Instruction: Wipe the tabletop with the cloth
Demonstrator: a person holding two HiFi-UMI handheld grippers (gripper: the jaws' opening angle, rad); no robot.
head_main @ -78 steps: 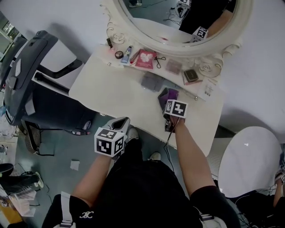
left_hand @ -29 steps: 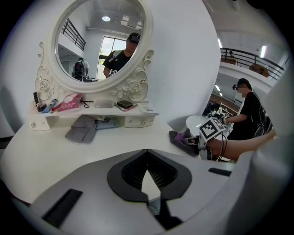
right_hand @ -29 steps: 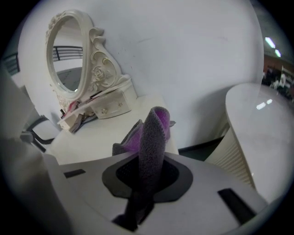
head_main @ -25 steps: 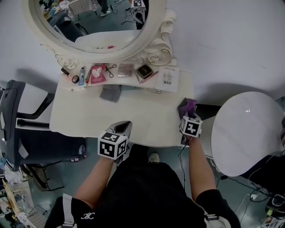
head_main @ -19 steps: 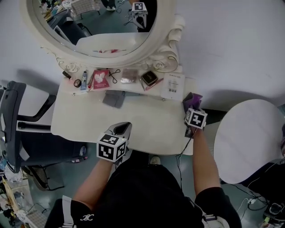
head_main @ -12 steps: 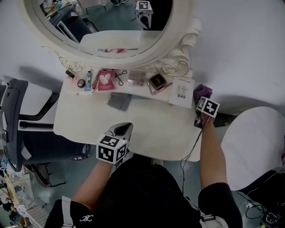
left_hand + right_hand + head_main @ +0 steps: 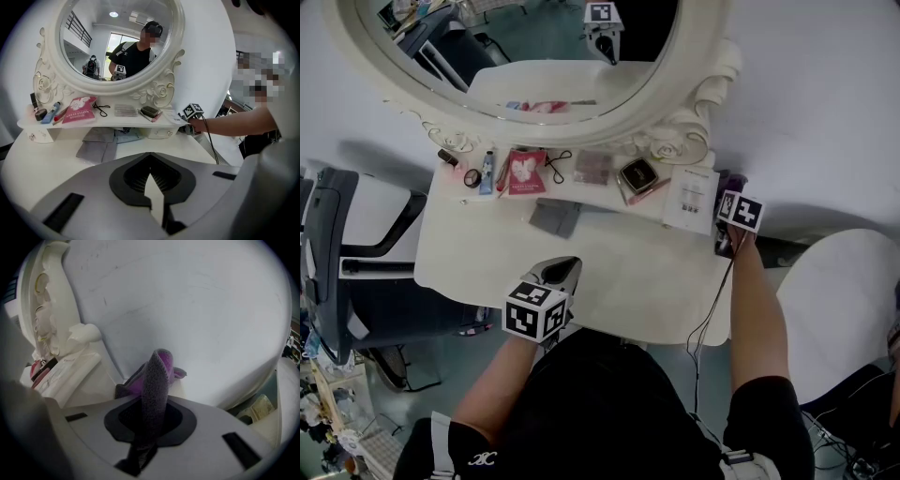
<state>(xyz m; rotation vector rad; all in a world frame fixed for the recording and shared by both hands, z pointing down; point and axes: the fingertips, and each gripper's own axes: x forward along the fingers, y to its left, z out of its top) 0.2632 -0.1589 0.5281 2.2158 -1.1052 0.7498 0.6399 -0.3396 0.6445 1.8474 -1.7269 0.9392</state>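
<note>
Both are closed: the left tongs (image 7: 560, 266) stay empty at the table (image 7: 609, 267)'s near edge — the right tongs (image 7: 149, 423), pinching the purple cloth (image 7: 157, 376), have slid it from the right front edge to the far corner by the wall (image 7: 187, 310).

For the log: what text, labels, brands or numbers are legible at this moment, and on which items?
Nothing reads with certainty.
Pink packet: a line of pale lettering, too blurred to read.
White card: printed blocks, too small to read.
Marker cubes: black-and-white coded squares, no words.
Shorts: small white emblem, perhaps "XC", not sure.
</note>
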